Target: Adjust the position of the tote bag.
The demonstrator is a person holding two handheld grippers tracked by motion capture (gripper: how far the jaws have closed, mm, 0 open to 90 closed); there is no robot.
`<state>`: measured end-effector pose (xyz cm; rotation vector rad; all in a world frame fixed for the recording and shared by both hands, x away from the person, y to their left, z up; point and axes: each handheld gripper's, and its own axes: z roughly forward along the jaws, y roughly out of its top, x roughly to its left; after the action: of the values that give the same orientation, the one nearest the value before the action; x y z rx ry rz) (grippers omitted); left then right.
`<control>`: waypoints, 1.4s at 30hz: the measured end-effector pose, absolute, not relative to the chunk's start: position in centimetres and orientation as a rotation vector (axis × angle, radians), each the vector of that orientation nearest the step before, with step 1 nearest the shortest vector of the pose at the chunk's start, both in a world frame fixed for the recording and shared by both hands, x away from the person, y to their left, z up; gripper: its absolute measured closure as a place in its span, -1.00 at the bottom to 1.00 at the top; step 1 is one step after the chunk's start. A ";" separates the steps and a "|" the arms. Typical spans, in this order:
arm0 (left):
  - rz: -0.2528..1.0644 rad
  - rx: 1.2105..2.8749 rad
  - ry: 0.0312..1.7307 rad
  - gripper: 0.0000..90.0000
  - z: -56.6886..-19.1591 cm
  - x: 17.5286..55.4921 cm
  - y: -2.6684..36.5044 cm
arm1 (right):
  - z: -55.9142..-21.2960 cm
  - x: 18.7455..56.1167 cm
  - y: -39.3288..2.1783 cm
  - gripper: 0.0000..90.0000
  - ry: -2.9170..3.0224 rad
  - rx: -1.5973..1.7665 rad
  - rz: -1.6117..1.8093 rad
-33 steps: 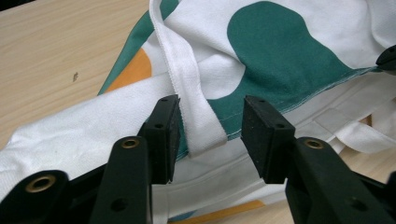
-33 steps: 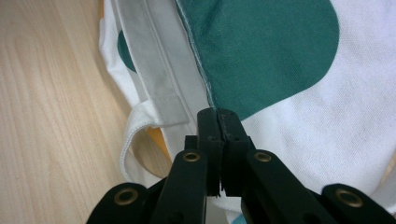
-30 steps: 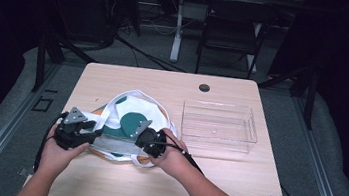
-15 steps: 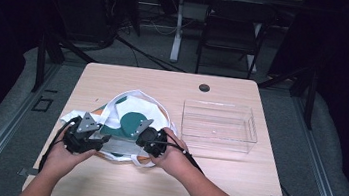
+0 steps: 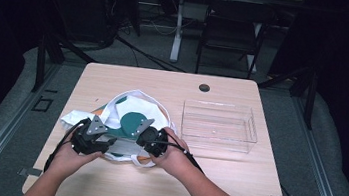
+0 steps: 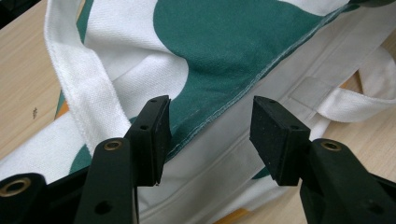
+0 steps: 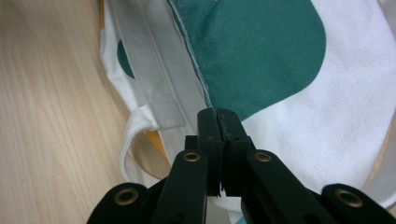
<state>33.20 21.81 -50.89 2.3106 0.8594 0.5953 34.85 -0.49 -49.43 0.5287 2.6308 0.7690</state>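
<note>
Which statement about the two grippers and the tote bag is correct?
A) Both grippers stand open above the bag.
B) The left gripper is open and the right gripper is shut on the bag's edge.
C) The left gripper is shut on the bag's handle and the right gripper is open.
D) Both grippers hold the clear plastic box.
B: the left gripper has its jaws apart over the tote bag, while the right gripper is pinched shut on the bag's top edge.

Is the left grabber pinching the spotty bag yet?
Apart. In the left gripper view, the left gripper has its jaws standing wide, with the bag's green-and-white edge showing between the pads, unpinched.
</note>
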 end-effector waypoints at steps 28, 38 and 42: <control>0.626 2.320 0.873 0.70 -50.9 33.6 22.0 | -47.8 35.1 -1.0 0.99 2.592 0.538 0.813; 0.659 2.342 0.855 0.87 -50.9 33.5 21.7 | -47.8 35.1 -1.1 0.99 2.589 0.546 0.822; 0.657 2.343 0.855 0.92 -50.9 33.6 21.7 | -47.9 35.1 -1.2 0.99 2.592 0.548 0.827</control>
<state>33.57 21.66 -50.90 2.3435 0.8555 0.6569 35.13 -1.18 -47.86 0.5479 2.5920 0.8266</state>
